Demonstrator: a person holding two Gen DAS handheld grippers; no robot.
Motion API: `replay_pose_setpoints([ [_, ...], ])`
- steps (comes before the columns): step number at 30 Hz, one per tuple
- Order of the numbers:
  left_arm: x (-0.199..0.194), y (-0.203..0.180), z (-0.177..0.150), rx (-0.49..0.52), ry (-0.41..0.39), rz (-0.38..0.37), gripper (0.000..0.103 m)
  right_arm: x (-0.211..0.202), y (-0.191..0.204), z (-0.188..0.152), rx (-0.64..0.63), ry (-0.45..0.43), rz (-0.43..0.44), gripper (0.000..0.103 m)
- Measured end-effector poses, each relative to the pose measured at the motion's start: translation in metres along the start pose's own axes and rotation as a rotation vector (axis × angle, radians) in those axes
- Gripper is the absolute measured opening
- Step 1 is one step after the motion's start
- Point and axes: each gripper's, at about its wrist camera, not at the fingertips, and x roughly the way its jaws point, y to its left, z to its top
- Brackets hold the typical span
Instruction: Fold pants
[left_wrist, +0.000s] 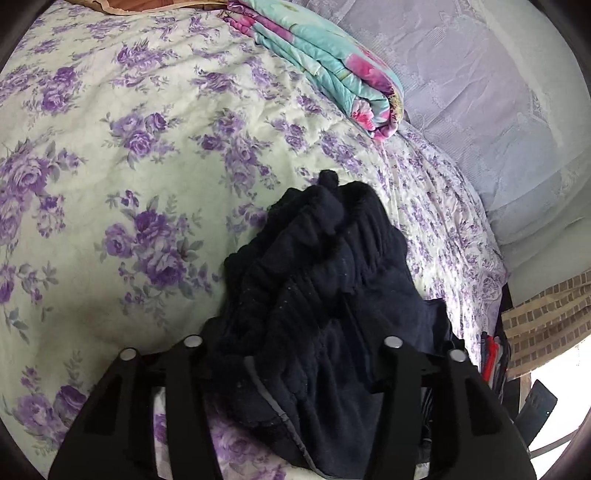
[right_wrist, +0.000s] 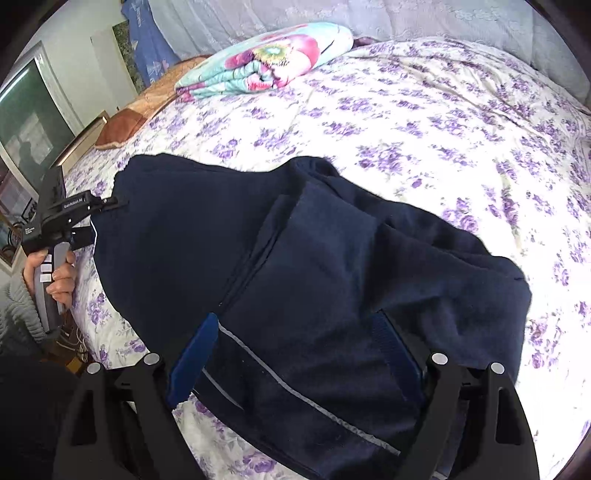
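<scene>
Dark navy pants (right_wrist: 295, 266) with a thin grey side stripe lie partly folded on the floral bed (right_wrist: 424, 122). In the left wrist view the pants (left_wrist: 325, 295) bunch up in ridges between the fingers of my left gripper (left_wrist: 291, 369), whose fingertips are hidden by the cloth. The left gripper also shows in the right wrist view (right_wrist: 107, 208), pinched on the pants' left edge. My right gripper (right_wrist: 295, 354) has its jaws spread wide with blue pads (right_wrist: 192, 358) at either side of the pants' near end.
A folded turquoise and pink quilt (right_wrist: 266, 62) lies at the bed's far side, also in the left wrist view (left_wrist: 332, 70). Grey lace pillows (left_wrist: 480, 92) line the headboard. A person's hand (right_wrist: 55, 273) holds the left gripper's handle. The bed edge is at lower left.
</scene>
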Motion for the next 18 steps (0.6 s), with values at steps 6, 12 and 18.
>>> replay_pose_setpoints([
  [6, -0.04, -0.05, 0.008, 0.117, -0.076, -0.018, 0.025, 0.036, -0.021, -0.018, 0.017, 0.126, -0.064, 0.092],
  [12, -0.08, -0.162, -0.006, 0.434, -0.15, -0.035, 0.025, 0.01, -0.036, -0.014, 0.087, 0.042, -0.003, 0.092],
  [18, -0.071, -0.287, -0.056, 0.736, -0.105, -0.159, 0.024, -0.042, -0.103, -0.042, 0.355, -0.114, 0.001, 0.092],
])
